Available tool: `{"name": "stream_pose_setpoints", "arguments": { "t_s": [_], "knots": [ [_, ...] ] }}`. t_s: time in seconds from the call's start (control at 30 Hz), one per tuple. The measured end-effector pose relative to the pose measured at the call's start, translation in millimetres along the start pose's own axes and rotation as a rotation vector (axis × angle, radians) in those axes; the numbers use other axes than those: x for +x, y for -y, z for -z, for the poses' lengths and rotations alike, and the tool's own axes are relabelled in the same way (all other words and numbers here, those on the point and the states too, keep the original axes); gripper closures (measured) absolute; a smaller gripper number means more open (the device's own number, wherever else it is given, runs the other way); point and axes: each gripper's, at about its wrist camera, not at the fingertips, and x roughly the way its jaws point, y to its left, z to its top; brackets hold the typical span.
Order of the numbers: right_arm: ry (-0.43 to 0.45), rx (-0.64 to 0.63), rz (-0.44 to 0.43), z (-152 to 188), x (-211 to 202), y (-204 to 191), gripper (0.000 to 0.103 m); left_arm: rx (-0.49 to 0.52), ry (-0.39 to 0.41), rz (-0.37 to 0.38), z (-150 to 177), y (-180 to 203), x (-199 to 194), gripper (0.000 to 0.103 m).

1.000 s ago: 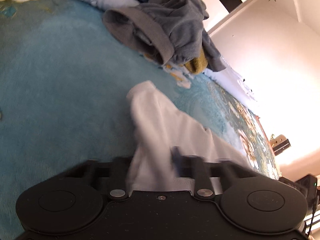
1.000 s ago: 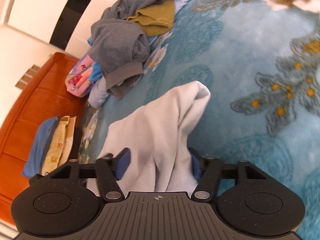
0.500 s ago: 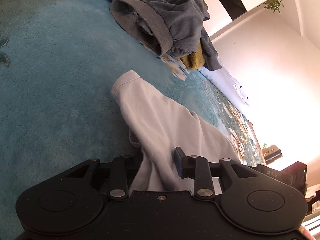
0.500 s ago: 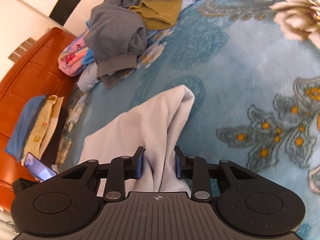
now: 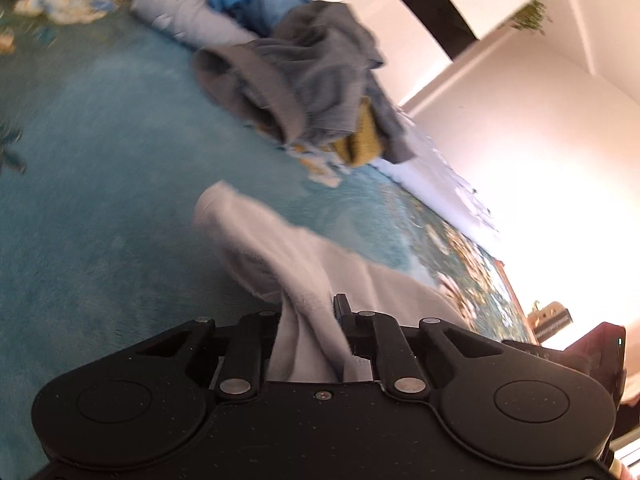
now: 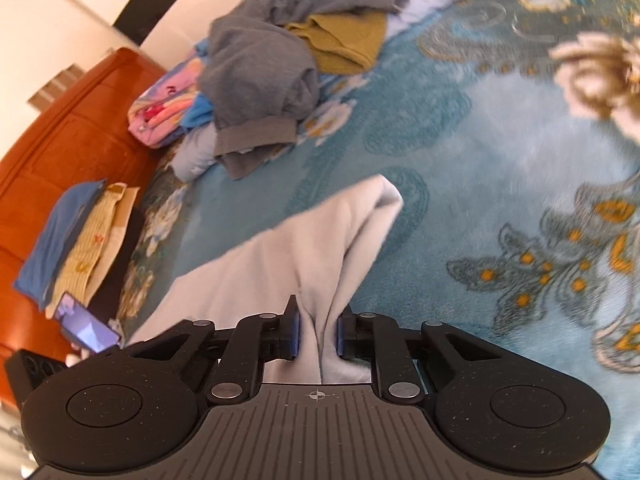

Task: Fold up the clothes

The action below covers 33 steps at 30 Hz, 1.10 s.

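Pinching white garment (image 6: 320, 240) tighter than before

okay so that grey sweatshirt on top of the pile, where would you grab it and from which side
Probably the ribbed hem band of the grey sweatshirt, which hangs loose at the pile's near edge above the blue blanket. Come from the open blanket side: that band is the nearest free edge, while the rest is bunched over the mustard garment.

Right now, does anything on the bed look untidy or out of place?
Yes. The grey garment lies crumpled in a heap over a mustard-yellow cloth at the far side of the teal blanket, unfolded. A phone lies at the bed's edge.
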Motion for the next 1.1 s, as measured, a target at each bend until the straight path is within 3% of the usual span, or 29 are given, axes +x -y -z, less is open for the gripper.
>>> {"name": "stream_pose_setpoints", "arguments": {
  "t_s": [0.33,0.6,0.73,0.87,1.1],
  "knots": [
    [0.086,-0.017,-0.026,-1.0,-59.5,-0.3,0.09,0.114,-0.006,0.014,2.9,60.6,-19.6,0.091],
    [0.122,0.024,-0.071,2.5,-84.1,34.9,0.09,0.226,-0.017,0.013,7.7,113.6,-11.2,0.091],
    [0.138,0.031,-0.072,-4.9,-93.3,56.2,0.09,0.262,-0.048,0.02,6.0,138.7,14.0,0.091],
    [0.172,0.07,-0.048,-21.0,-110.9,91.1,0.09,0.278,-0.08,0.075,7.3,170.1,52.7,0.091],
    [0.232,0.067,0.136,-63.4,-161.3,158.6,0.09,0.335,-0.192,0.206,26.4,251.9,154.4,0.091]
  ]
}}
